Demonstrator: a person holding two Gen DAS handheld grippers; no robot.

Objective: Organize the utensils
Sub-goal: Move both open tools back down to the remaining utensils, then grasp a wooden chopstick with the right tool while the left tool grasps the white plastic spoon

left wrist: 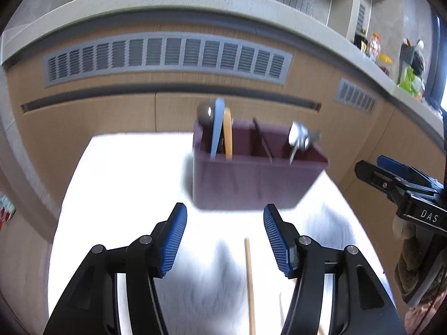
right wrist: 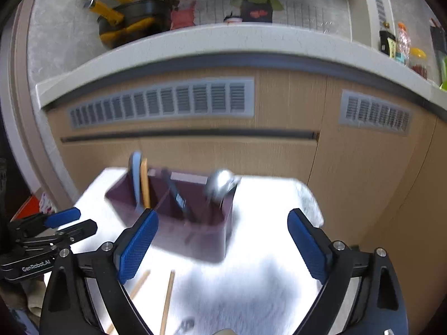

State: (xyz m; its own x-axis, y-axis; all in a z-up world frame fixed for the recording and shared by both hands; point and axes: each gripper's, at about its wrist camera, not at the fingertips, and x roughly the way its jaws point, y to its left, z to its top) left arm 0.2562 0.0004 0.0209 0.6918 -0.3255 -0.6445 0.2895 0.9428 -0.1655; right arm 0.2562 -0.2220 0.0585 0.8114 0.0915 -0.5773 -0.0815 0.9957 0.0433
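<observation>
Maroon plastic forms the utensil caddy [left wrist: 259,176], which stands toward the far edge of the white counter [left wrist: 125,184], close to the wooden cabinet front [left wrist: 111,117] behind it. Blue and orange handles [left wrist: 220,128] lean in its left compartment and metal spoons [left wrist: 300,136] in its right one. Bare white surface stretches to the caddy's left and in front of it. The left claw [left wrist: 225,240] is spread wide and grips nothing, just short of the caddy's near wall; a wooden chopstick [left wrist: 249,284] lies on the counter between its fingers. The right claw [right wrist: 222,247] is likewise released and empty, framing the caddy, with two chopsticks [right wrist: 167,301] near the counter's front edge.
</observation>
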